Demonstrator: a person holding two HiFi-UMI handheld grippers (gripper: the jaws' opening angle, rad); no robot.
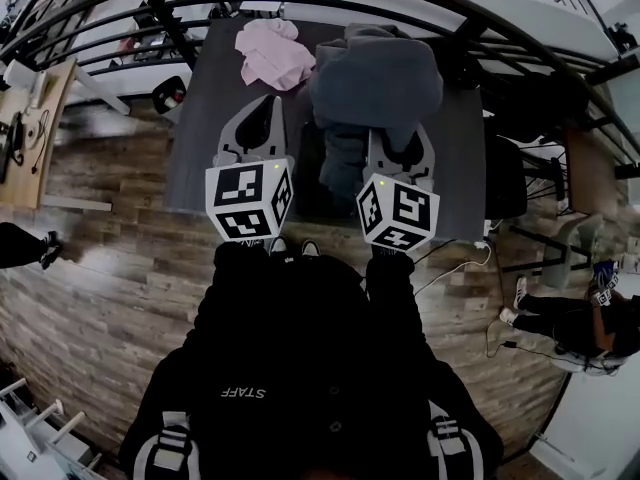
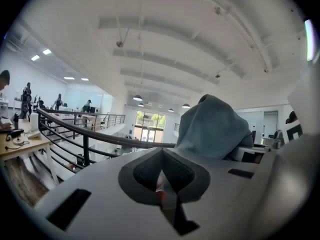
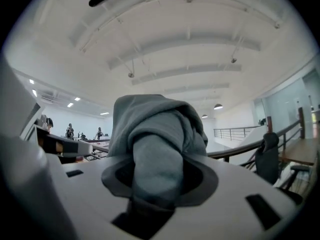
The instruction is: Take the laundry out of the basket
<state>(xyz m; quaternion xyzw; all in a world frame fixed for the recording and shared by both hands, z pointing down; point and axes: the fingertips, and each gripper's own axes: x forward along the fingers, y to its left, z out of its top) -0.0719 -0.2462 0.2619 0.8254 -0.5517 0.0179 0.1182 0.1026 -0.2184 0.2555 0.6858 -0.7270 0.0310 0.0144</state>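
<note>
A big grey sweatshirt (image 1: 375,83) is bunched above the dark table (image 1: 195,158), and part of it hangs down between the grippers. My right gripper (image 1: 400,146) is shut on a thick fold of it, and in the right gripper view the cloth (image 3: 155,134) fills the jaws (image 3: 155,184). To its left my left gripper (image 1: 272,105) holds nothing, with its tips together. From the left gripper view (image 2: 162,184) the grey garment (image 2: 212,129) rises to the right. A pink garment (image 1: 272,53) lies at the table's far side. A dark shape (image 1: 312,183) under the sweatshirt may be the basket.
A black curved railing (image 1: 100,18) runs behind the table. There is a black chair (image 1: 505,178) right of the table and a wooden desk (image 1: 25,138) far left. A white cable (image 1: 455,268) trails on the wood floor. A person (image 1: 570,318) is at the lower right.
</note>
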